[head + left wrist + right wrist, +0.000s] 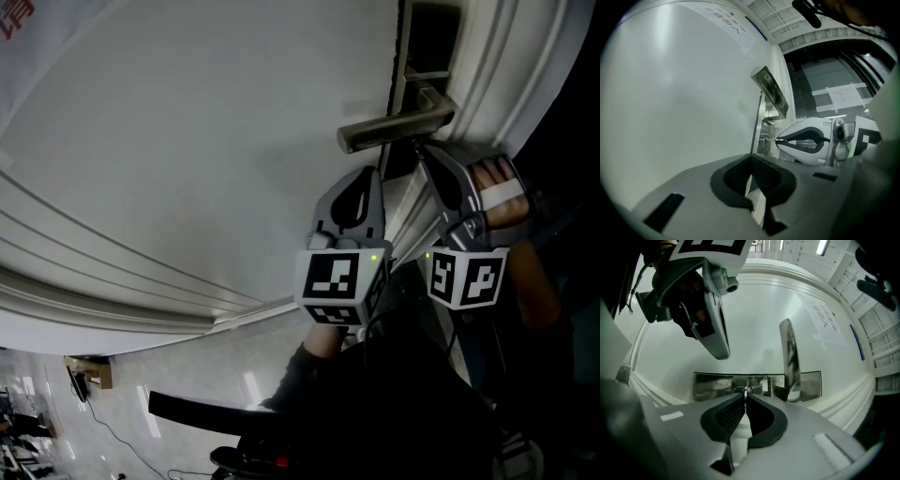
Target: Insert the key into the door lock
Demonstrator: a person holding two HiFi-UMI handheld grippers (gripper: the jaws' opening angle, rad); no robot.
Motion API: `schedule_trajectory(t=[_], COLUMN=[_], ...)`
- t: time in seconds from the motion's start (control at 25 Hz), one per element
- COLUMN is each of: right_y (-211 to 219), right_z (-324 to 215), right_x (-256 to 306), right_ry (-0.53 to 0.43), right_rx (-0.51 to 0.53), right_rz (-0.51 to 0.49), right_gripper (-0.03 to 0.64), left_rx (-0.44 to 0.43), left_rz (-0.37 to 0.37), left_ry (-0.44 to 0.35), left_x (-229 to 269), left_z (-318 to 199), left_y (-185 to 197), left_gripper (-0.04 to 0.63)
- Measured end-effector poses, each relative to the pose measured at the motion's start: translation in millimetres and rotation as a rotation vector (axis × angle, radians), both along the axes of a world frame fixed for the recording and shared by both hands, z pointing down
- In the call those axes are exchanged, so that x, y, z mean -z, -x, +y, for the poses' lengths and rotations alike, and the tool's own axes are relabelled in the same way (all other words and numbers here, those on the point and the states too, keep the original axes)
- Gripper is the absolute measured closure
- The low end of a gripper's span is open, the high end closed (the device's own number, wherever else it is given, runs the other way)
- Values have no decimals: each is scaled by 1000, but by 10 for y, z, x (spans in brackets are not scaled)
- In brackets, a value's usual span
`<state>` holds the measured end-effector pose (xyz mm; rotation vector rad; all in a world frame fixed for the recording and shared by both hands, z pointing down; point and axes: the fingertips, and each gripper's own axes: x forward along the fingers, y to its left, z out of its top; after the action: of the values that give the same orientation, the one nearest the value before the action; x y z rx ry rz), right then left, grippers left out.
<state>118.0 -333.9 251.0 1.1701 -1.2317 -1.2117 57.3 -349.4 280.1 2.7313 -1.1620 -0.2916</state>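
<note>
Your right gripper (745,398) clenched on key (746,391). Key tip meets lock (764,138) on metal lock plate (710,386); how deep, can't tell. Door handle (790,357) just beside. Your left gripper (751,161) pinched closed, nothing in it, hovering near white door (684,93), clear of lock.

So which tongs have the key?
The right tongs: they pinch the key at the lock plate. The left tongs are shut with nothing between them.
</note>
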Motion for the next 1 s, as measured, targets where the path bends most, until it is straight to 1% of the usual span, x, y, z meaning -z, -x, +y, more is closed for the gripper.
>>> schedule_trajectory(t=[0.24,0.36,0.52,0.8,1.0], right_y=[-5,-7,-6,-12,-9], right_z=[-2,-4,-9,-10,-11], right_x=[-2,-2,-6,-6,2], right_ry=[-1,-2,0,6,3], right_rx=[-5,-11,-20,-27,-37], right_rz=[7,17,22,23,28], right_gripper=[606,606,606,606,606], left_rx=[5,-1,-4,-6,-16], left_rz=[-7,1,2,17,35], left_ry=[17,27,22,38,34], left_x=[-39,-14,-35,-30,-5], left_z=[-15,-3,1,6,20], left_y=[17,1,-13,-48,-72], left_gripper=[595,595,595,595,595])
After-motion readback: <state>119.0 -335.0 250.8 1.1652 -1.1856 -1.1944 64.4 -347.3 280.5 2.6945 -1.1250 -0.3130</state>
